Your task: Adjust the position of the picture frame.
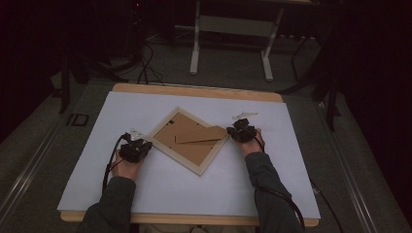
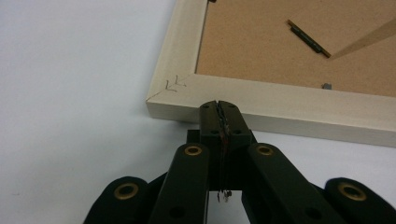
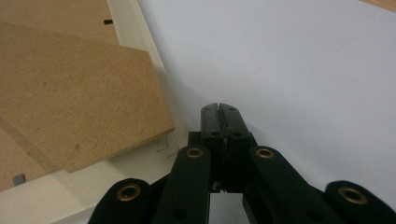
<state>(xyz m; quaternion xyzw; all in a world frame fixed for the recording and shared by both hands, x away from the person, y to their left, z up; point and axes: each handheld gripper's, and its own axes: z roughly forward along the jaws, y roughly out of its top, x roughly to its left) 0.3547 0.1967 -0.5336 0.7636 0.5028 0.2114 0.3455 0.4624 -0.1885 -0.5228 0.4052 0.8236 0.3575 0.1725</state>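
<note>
Both grippers are sitting with jaws pressed together, left gripper point(image 1: 136, 147) and right gripper point(image 1: 241, 130) flanking the face-down pale wooden picture frame point(image 1: 189, 140), gripping nothing.

Both forearms come in from the near edge of the table, sleeves dark, each hand wrapped around the body of a gripper. The left gripper point(image 1: 137, 147) sits low toward the left side of the table, angled forward and inward to the right, its cable looping back along the left forearm. In the left gripper view its jaws are pressed together with nothing between them. The right gripper point(image 1: 241, 130) lies farther from the near edge, toward the right side, pointing inward to the left. Its jaws are likewise closed tight and empty, cable trailing back past the right sleeve
</note>
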